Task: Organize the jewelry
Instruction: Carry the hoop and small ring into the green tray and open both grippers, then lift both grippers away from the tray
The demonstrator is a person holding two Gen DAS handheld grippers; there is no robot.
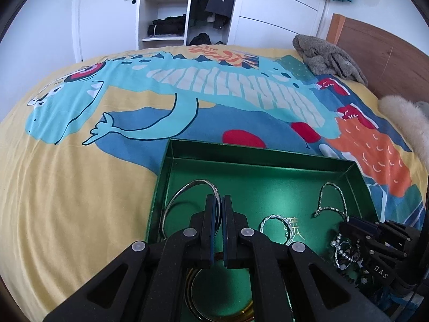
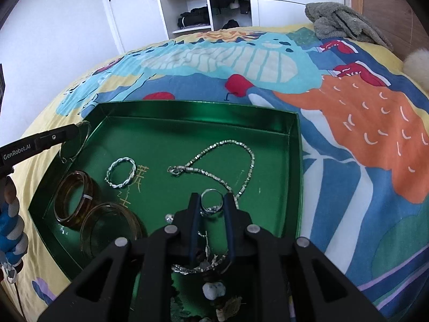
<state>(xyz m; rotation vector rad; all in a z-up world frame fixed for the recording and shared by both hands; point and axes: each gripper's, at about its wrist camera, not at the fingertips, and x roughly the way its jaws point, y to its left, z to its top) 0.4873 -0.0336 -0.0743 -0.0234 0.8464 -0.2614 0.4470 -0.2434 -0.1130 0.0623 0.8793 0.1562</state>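
A green tray (image 1: 257, 153) (image 2: 198, 106) lies on the bed. My left gripper (image 1: 218, 201) (image 2: 76, 128) is shut on a thin silver bangle (image 1: 193, 183) (image 2: 85, 139) over the tray's left side. Over the tray's near right part, my right gripper (image 2: 211, 198) (image 1: 348, 221) is shut on a small silver ring (image 2: 211, 209). In the tray lie a twisted silver bracelet (image 2: 120, 173) (image 1: 273, 218), a silver chain (image 2: 222, 161) (image 1: 332, 198), two amber bangles (image 2: 75, 200) (image 2: 112, 228), and a tangle of chain and beads (image 2: 203, 265) under the right fingers.
The bedspread (image 1: 80, 187) is yellow with a big dinosaur print. A grey plush toy (image 1: 329, 56) (image 2: 346, 21) and a white fluffy cushion (image 1: 402, 118) lie by the wooden headboard (image 1: 375, 43). An open wardrobe (image 1: 166, 13) stands beyond. A blue and white beaded string (image 2: 10, 228) hangs at the left.
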